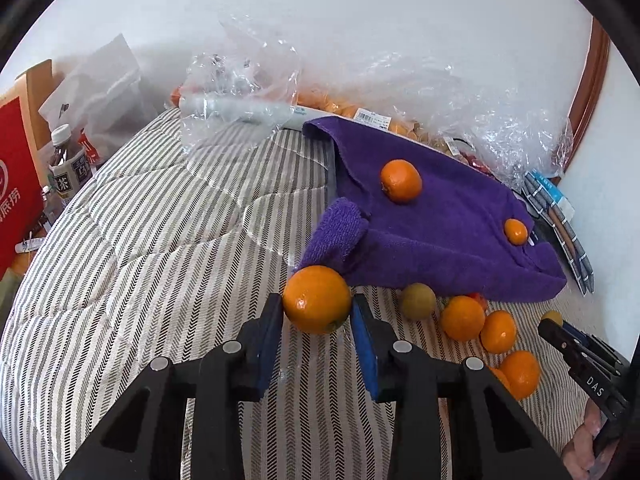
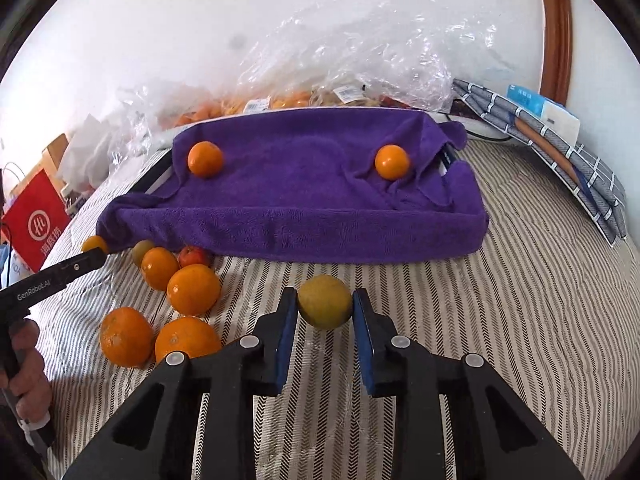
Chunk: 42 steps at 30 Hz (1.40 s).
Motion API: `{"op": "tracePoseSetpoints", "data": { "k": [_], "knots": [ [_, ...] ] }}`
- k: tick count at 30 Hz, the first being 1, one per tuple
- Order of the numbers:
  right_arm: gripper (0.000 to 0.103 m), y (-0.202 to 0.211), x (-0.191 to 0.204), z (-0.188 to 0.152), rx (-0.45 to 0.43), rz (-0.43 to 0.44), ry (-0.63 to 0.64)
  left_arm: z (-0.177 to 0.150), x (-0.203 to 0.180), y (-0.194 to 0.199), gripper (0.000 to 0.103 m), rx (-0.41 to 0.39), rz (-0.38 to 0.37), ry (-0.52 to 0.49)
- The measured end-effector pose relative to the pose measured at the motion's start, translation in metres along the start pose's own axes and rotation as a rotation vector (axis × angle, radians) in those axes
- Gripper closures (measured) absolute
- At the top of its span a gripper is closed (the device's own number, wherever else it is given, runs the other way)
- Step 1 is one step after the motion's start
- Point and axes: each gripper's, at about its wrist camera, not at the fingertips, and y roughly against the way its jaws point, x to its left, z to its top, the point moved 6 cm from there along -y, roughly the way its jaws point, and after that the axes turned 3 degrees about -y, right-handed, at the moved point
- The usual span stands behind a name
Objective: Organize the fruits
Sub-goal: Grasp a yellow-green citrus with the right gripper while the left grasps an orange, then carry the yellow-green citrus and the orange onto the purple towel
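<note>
In the left wrist view, a red paper bag (image 1: 16, 184) stands at the far left edge with a bottle (image 1: 66, 160) beside it, and clear plastic bags (image 1: 240, 80) holding more fruit run along the top of the striped bedding (image 1: 140, 240). At lower centre the left gripper (image 1: 317, 312) has its jaws pressed against both sides of a large orange (image 1: 317, 299), which looks gripped and sits just at the near corner of the purple towel (image 1: 440, 232). Two oranges already rest on that towel, one at its middle (image 1: 401, 181) and a smaller one toward the right (image 1: 515, 231). Lower right, a loose cluster of oranges (image 1: 480, 324) waits on the bedding.

In the right wrist view, the same cluster of six or so fruits (image 2: 176, 304) lies at lower left, below the towel's front edge (image 2: 300, 232). At lower centre the right gripper (image 2: 325, 304) has its jaws closed against a yellow-green citrus (image 2: 325, 301) resting on or just above the bedding. Folded checked cloths (image 2: 560, 160) lie at the upper right.

My reading: the sorting is early, with two fruits placed on the towel, two in the grippers ready to go, and the pile on the bedding left to move
</note>
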Motion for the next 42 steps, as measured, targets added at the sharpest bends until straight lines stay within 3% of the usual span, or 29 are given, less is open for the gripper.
{"op": "tracePoseSetpoints", "data": {
  "k": [10, 34, 38, 42],
  "knots": [
    [0.075, 0.005, -0.001, 0.001, -0.022, -0.013, -0.007, 0.006, -0.007, 0.017, 0.07, -0.089, 0.026, -0.045],
    [0.075, 0.007, -0.006, 0.001, -0.032, -0.011, -0.03, 0.006, -0.007, 0.019, 0.07, -0.089, 0.031, -0.038],
    [0.075, 0.01, -0.007, 0.005, -0.018, 0.003, -0.042, 0.014, -0.008, 0.022, 0.07, -0.095, 0.032, -0.019],
    [0.075, 0.025, -0.01, 0.024, -0.066, 0.009, -0.03, 0.037, -0.018, 0.03, 0.07, -0.127, 0.018, -0.023]
  ]
}}
